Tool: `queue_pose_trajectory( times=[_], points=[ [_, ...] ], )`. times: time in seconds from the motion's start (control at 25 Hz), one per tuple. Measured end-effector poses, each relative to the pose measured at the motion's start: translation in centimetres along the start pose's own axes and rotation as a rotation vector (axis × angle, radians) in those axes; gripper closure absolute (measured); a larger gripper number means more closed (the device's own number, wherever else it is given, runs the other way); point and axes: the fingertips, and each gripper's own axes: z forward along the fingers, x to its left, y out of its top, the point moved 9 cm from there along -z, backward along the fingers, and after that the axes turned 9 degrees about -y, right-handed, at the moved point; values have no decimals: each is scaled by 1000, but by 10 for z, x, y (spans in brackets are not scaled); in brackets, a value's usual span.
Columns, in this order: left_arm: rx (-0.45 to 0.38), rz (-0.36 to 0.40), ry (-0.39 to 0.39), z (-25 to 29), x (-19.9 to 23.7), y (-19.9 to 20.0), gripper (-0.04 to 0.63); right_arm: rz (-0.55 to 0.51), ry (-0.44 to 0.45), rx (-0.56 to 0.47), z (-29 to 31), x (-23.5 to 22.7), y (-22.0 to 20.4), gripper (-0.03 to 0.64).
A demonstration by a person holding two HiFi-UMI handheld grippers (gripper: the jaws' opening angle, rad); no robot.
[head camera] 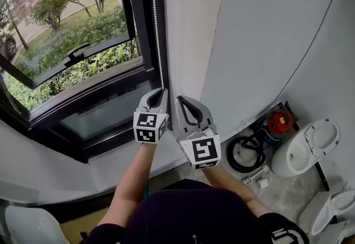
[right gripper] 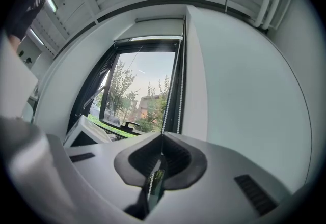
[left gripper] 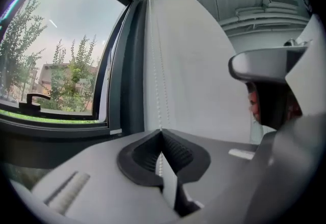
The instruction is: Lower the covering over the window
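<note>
Bead chain [left gripper: 158, 101] clamping shows only in gripper views.

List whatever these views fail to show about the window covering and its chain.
- The covering: the head view's top edge cuts off the top of the window, and the right gripper view shows that part too small.
- Lower loop of the bead chain: hidden behind the left gripper and right gripper in the head view.
- Which strand each gripper clamps: too fine in both gripper views.

Grey floor [head camera: 285, 196] — on it a coiled black hose [head camera: 242, 155], a red device [head camera: 280, 121], a white toilet [head camera: 306, 147].
</note>
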Motion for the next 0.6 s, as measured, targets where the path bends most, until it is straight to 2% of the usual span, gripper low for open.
queue_pose_trajectory(
  times=[0.2, 0.32, 0.6],
  points=[
    [-32, 11, 9, -25, -26, 3, 584, 22, 18, 25, -6, -2, -4, 604],
    [-15, 27, 11, -36, -46, -6, 584, 37, 65, 61, -10, 1, -9, 604],
    [57, -50, -9, -54, -89, -48, 584, 34, 136, 129, -23, 11, -19, 603]
  ],
)
